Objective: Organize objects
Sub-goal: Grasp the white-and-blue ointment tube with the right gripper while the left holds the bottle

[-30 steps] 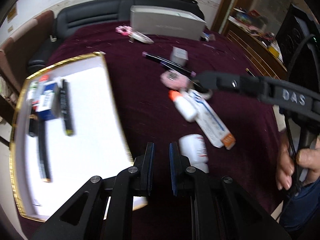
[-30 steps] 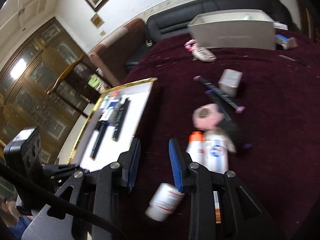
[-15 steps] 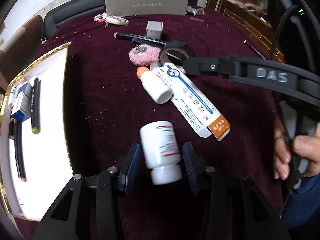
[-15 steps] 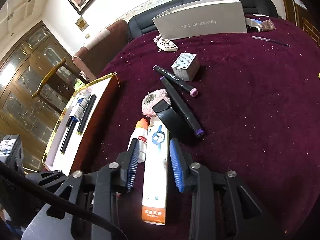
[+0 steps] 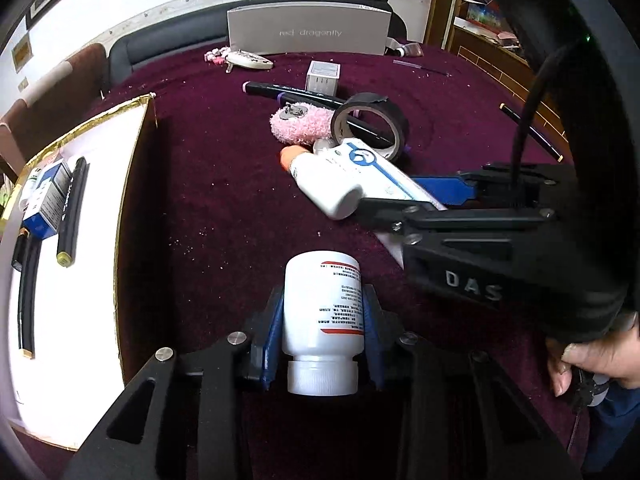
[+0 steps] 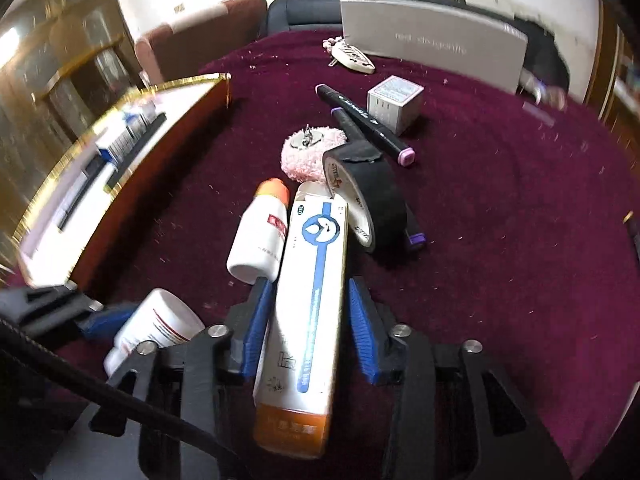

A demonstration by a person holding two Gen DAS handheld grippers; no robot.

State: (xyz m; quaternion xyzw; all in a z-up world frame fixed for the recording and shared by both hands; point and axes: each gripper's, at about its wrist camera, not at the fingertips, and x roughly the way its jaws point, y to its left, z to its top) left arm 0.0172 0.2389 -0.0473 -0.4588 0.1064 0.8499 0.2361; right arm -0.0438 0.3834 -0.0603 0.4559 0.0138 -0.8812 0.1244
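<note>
Left gripper (image 5: 323, 312) fingers closing around a lying pill bottle (image 5: 322, 304); right gripper (image 6: 307, 320) fingers closing astride a long carton (image 6: 308, 296); both likely tray-bound (image 5: 132, 152).

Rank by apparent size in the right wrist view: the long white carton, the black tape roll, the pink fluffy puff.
1. long white carton, though it is nearest the camera.
2. black tape roll.
3. pink fluffy puff, smaller, partly hidden by the tape.

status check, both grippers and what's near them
Left gripper closing on white pill bottle. Right gripper closing around long carton. Orange-capped bottle and tape roll touching the carton.
</note>
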